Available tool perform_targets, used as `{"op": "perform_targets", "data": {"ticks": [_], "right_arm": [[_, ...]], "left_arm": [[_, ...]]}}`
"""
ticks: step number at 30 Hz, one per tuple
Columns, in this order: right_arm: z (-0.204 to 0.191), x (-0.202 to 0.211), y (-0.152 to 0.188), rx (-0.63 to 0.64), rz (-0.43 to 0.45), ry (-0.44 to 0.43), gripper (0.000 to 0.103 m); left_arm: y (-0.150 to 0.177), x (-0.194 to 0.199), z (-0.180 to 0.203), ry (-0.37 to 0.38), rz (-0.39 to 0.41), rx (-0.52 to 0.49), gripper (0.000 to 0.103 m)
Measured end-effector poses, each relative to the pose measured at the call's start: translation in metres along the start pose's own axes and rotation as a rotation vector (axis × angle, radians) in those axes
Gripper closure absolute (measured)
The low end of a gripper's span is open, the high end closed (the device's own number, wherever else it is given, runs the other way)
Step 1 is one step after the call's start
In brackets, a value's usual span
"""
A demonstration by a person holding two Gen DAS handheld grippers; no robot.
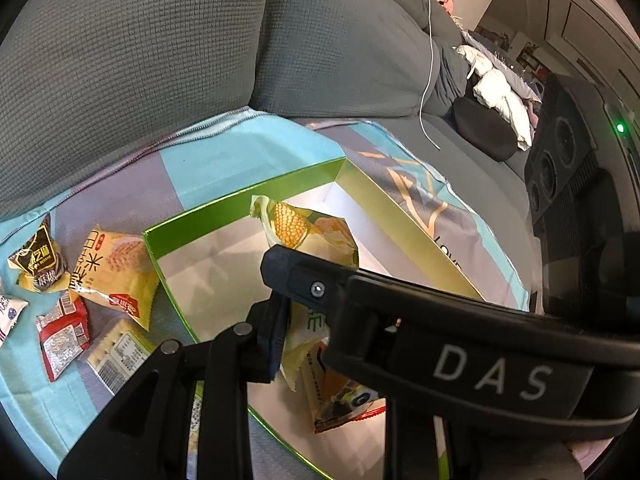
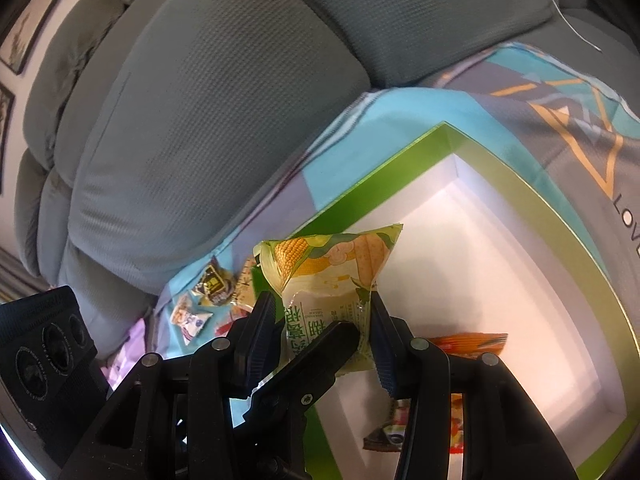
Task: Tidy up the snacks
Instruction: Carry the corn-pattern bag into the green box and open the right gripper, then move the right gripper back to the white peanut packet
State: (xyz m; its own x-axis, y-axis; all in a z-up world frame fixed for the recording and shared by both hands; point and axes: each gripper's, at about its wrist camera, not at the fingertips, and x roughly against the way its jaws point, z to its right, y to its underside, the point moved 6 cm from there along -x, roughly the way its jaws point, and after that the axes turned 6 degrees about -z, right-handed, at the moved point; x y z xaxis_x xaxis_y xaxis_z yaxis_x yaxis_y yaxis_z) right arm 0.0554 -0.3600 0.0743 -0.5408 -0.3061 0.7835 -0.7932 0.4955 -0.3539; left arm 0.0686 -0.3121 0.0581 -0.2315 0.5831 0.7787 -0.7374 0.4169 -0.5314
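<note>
Two grippers seen: corn packet clamped by right gripper above green box, near its left rim. Left gripper closed, packet edge pinched. Orange packet lying inside box. More packets scattered on cloth beside box.

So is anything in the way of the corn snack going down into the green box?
Nothing visible blocks it. The corn snack packet, held in the right gripper, hangs over the green box. The white floor beneath is bare; an orange packet lies nearer the camera.
</note>
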Motion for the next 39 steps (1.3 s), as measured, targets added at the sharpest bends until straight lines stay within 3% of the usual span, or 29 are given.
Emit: {"op": "perform_targets", "data": {"ticks": [13,20,25,32,35,39], "right_arm": [[0.015,-0.008,0.002,-0.037,-0.031,0.067,0.054],[0.016,-0.007,0.004,-0.021,-0.033,0.104,0.054],[0.007,0.0,0.003,0.01,-0.003,0.096,0.053],[-0.006,0.011,0.001,0.05,0.051,0.135,0.041],[-0.009,0.016,0.0,0.064,0.085,0.168,0.029],[-0.015,0.022,0.0,0.088,0.115,0.185,0.02]], "left_arm": [[0.006,-0.012,0.0,0.02,-0.051,0.039,0.079],[0.007,-0.005,-0.003,0.002,-0.035,0.049,0.069],[0.009,0.009,-0.005,0.002,-0.004,0.047,0.056],[0.013,0.044,-0.021,0.0,0.072,0.085,0.033],[0.017,0.062,-0.031,0.003,0.105,0.111,0.023],[0.026,0.089,-0.052,-0.036,0.129,0.147,0.021]]}}
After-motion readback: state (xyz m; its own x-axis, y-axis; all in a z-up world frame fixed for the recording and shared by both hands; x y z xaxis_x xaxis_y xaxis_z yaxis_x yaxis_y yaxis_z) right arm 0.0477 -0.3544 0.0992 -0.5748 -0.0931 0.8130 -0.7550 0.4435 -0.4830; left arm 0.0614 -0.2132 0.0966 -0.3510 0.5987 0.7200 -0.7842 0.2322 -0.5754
